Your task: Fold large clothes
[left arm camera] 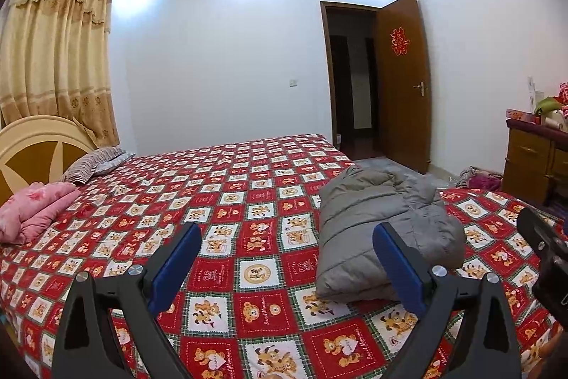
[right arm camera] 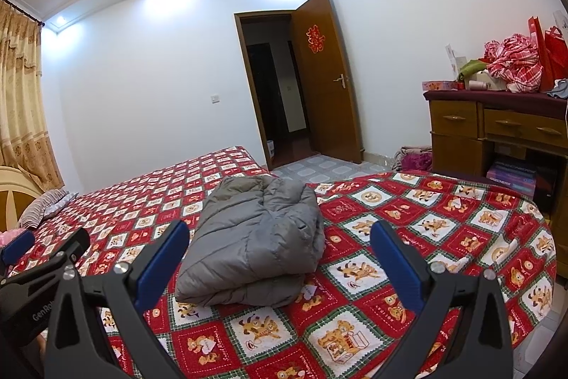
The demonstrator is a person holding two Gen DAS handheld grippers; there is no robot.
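Left wrist view: the left claw (left arm camera: 287, 249) stands wide apart and empty above the bed (left arm camera: 227, 187), its blue pads (left arm camera: 179, 258) framing bare patterned bedspread rather than cloth; the grey padded jacket (left arm camera: 376, 226) lies to its right as a compact folded bundle near the foot end, partly behind the right-hand pad, so this claw appears drawn back from the work. A pink folded blanket (left arm camera: 32, 208) and a striped pillow (left arm camera: 94, 164) sit by the headboard, well apart from the jacket, leaving the middle of the bed free as a folding surface. Right wrist view: the right claw (right arm camera: 280, 249) is likewise fully spread and grips nothing, held just short of the jacket (right arm camera: 255, 237), which rests flat on the bedspread between its fingers' lines of sight. The bundle's stacked layers suggest folding is largely complete; the left claw's body (right arm camera: 42, 258) shows at the left edge, alongside.
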